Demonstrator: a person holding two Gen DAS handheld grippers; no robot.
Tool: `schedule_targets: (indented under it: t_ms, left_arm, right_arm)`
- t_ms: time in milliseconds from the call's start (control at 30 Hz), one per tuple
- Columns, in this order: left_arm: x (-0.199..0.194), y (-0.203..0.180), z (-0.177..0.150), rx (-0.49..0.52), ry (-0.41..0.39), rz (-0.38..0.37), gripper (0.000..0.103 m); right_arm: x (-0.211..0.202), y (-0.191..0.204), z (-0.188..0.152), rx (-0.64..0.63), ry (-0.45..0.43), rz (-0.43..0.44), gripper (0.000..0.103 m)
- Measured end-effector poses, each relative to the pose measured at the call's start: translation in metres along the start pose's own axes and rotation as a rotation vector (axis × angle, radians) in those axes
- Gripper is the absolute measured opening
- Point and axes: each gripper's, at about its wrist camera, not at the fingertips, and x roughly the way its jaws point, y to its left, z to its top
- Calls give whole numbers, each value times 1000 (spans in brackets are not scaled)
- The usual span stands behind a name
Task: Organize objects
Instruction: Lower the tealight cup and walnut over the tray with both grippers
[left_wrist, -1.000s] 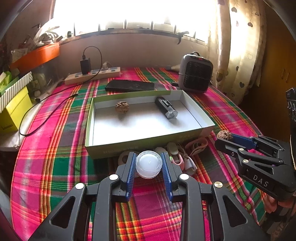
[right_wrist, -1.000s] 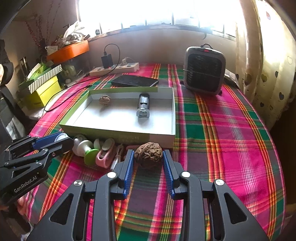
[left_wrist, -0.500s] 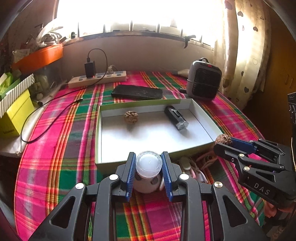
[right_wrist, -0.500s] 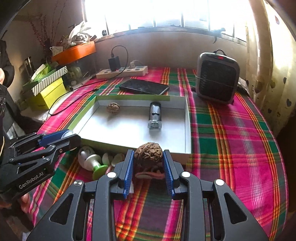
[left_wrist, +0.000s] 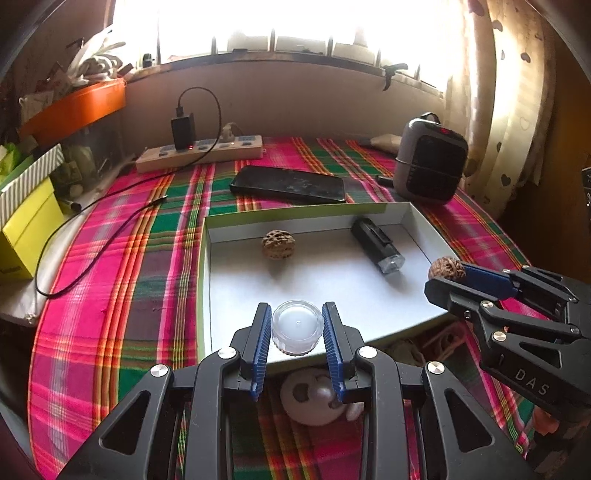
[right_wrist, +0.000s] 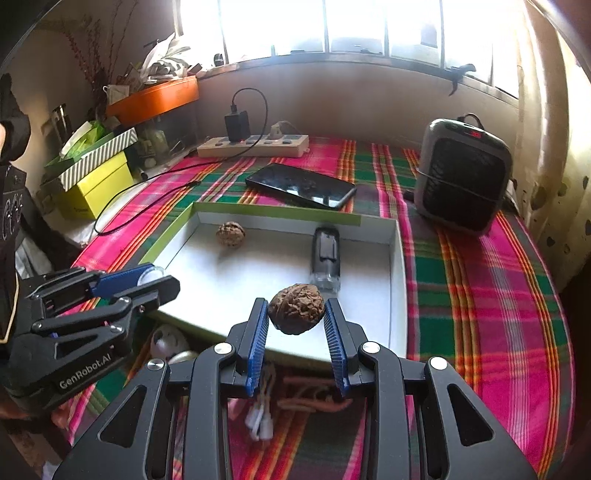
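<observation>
Left wrist view: the left tool (left_wrist: 297, 330) tilts downward over the near edge of the box (left_wrist: 417, 218), its pads clamped on a clear jar (left_wrist: 297, 326). The right tool (left_wrist: 448, 273) reaches in from the right, gripping a walnut (left_wrist: 445, 266).

Right wrist view: the right tool (right_wrist: 295, 314) slants down over the box's (right_wrist: 397, 258) near rim, holding the walnut (right_wrist: 296, 308); the left tool (right_wrist: 155, 277) carries the jar (right_wrist: 153, 272) at the left.

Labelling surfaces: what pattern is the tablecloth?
Pink, green and orange plaid tablecloth; clearest in the right wrist view.

Bright window (left_wrist: 295, 22) behind sill, heart-print curtain (left_wrist: 517, 92) right, plaid tablecloth (left_wrist: 110, 277) on table.
</observation>
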Motion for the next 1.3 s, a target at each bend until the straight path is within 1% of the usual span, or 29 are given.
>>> schedule_targets:
  t_ms: [333, 567, 767, 1033, 1300]
  left_arm:
    - [23, 12, 12, -23, 25, 13, 26]
    - [37, 15, 19, -10, 36, 25, 26]
    - [47, 18, 23, -7, 47, 28, 26]
    - [59, 21, 25, -8, 62, 31, 26]
    - [66, 22, 27, -7, 69, 34, 26]
  right_arm:
    - [29, 1, 19, -23, 30, 5, 32]
    - [53, 0, 32, -36, 65, 33, 32]
    - [70, 2, 43, -58, 84, 35, 32]
    - [89, 5, 51, -79, 114, 36, 32]
    - [101, 8, 55, -93, 127, 29, 32]
